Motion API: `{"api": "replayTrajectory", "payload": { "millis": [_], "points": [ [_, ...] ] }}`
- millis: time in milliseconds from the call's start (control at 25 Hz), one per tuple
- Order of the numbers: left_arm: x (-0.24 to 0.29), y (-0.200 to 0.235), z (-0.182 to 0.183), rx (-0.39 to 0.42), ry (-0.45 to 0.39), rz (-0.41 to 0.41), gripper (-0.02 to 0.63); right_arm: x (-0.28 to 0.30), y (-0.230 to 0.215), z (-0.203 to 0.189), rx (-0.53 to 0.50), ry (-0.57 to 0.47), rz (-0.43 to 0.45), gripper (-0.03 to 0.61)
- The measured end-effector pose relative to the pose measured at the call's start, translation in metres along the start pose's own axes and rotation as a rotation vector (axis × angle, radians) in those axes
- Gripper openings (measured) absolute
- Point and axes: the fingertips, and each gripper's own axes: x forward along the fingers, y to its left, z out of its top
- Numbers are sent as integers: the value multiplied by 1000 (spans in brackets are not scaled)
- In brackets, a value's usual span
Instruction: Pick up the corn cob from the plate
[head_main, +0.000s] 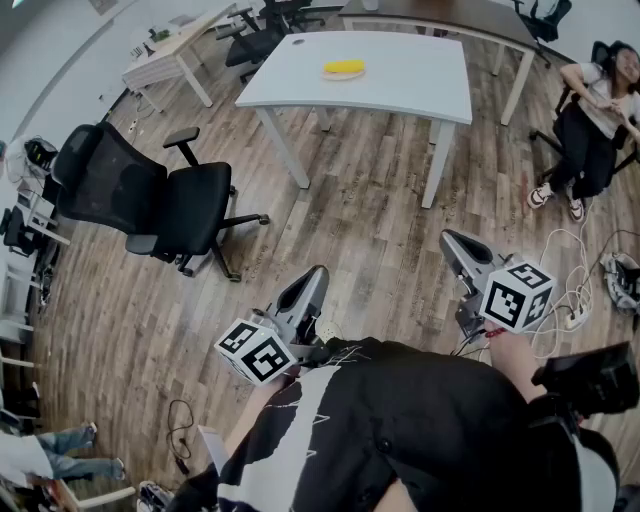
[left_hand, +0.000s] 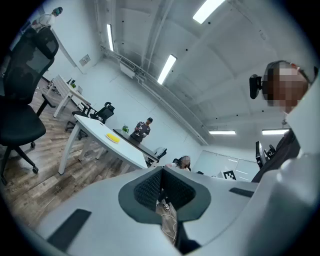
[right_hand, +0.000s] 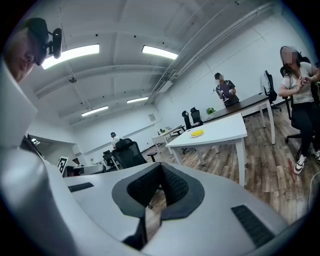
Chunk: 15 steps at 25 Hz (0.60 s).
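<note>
- We hold the left gripper (head_main: 312, 280) close in front of our body, its jaws pressed together with nothing between them
- Our right gripper (head_main: 452, 243) sits beside it at the same nearness, tipped slightly downward, its jaws likewise pressed together and empty
- Both tools point out over the wooden floor (head_main: 350, 230), well apart from the table
- To our left on that floor stands a black office chair (head_main: 150, 195), turned side-on to us
- To our right a tangle of white cables (head_main: 575, 300) lies on the boards
- Further ahead stands the white table (head_main: 400, 80) on its white legs
- On the far part of the tabletop we see the plate (head_main: 343, 75), and the yellow corn cob (head_main: 344, 67) lies on it, untouched and far from either tool
- At the table's right end a seated person (head_main: 595, 110) is in a dark chair
- Beyond the white table a dark table (right_hand: 252, 102) runs across, and a standing person (right_hand: 226, 90) is behind it by the back wall
</note>
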Motion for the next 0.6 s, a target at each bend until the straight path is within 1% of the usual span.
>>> {"api": "replayTrajectory", "payload": {
  "millis": [160, 360, 440, 520, 600],
  "points": [
    [4, -3, 3, -5, -16, -6, 14, -3, 0, 1, 5, 13, -15, 15],
    [8, -9, 1, 4, -28, -7, 14, -9, -4, 1, 4, 22, -14, 15],
    [8, -12, -1, 22, -32, -7, 14, -11, -7, 0, 10, 29, -15, 15],
    [7, -13, -1, 58, -44, -1, 14, -11, -13, -3, 22, 19, 3, 15],
    [4, -10, -2, 92, -54, 15, 14, -8, -17, -6, 63, 11, 19, 15]
  ]
}}
